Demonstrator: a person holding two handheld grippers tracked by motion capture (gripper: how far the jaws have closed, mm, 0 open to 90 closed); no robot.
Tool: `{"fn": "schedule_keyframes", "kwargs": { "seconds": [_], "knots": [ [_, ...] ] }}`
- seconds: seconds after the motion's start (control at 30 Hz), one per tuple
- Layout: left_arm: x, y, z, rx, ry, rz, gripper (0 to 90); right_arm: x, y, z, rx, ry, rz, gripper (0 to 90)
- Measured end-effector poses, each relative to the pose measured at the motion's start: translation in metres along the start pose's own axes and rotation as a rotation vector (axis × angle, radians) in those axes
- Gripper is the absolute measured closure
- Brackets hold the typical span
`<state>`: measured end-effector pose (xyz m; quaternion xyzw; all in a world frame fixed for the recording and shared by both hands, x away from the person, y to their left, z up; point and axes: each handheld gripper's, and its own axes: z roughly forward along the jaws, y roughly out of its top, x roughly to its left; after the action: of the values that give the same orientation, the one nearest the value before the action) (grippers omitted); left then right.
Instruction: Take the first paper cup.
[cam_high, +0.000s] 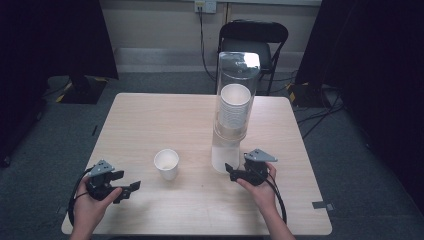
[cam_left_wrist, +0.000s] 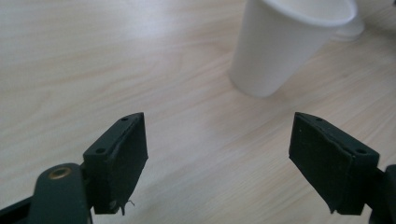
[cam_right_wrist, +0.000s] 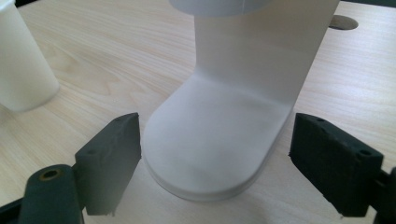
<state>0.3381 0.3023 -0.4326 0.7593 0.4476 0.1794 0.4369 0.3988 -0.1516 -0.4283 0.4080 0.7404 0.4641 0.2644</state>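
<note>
Resting on a pale wooden table (cam_high: 150, 120), paper cup (cam_high: 166, 164) and dispenser (cam_high: 235, 110); both tools apart, empty.

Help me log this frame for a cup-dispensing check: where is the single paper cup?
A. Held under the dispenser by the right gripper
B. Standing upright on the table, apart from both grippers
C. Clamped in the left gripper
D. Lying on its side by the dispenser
B: the paper cup stands upright on the table, clear of the open left gripper and the right gripper.

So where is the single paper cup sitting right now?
In the high view the paper cup stands upright on the table, left of the cup dispenser and between the two grippers, ahead of the open left gripper.
</note>
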Motion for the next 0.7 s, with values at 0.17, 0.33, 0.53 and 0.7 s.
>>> {"fn": "schedule_keyframes", "kwargs": {
  "seconds": [0.17,0.33,0.53,0.7],
  "knots": [
    [0.001,-0.015,0.012,0.05,0.009,0.037,20.2,-0.001,0.002,0.0,0.003,-0.003,-0.001,14.8],
    [0.001,-0.024,0.023,0.108,0.021,0.074,20.2,0.001,0.001,0.002,-0.01,-0.025,-0.027,16.6],
    [0.001,-0.026,0.027,0.088,0.012,0.096,18.7,0.002,0.005,0.004,-0.007,-0.027,-0.034,16.5],
    [0.002,-0.03,0.03,0.045,0.016,0.116,17.4,0.003,0.01,0.005,-0.011,-0.026,-0.041,16.6]
  ]
}}
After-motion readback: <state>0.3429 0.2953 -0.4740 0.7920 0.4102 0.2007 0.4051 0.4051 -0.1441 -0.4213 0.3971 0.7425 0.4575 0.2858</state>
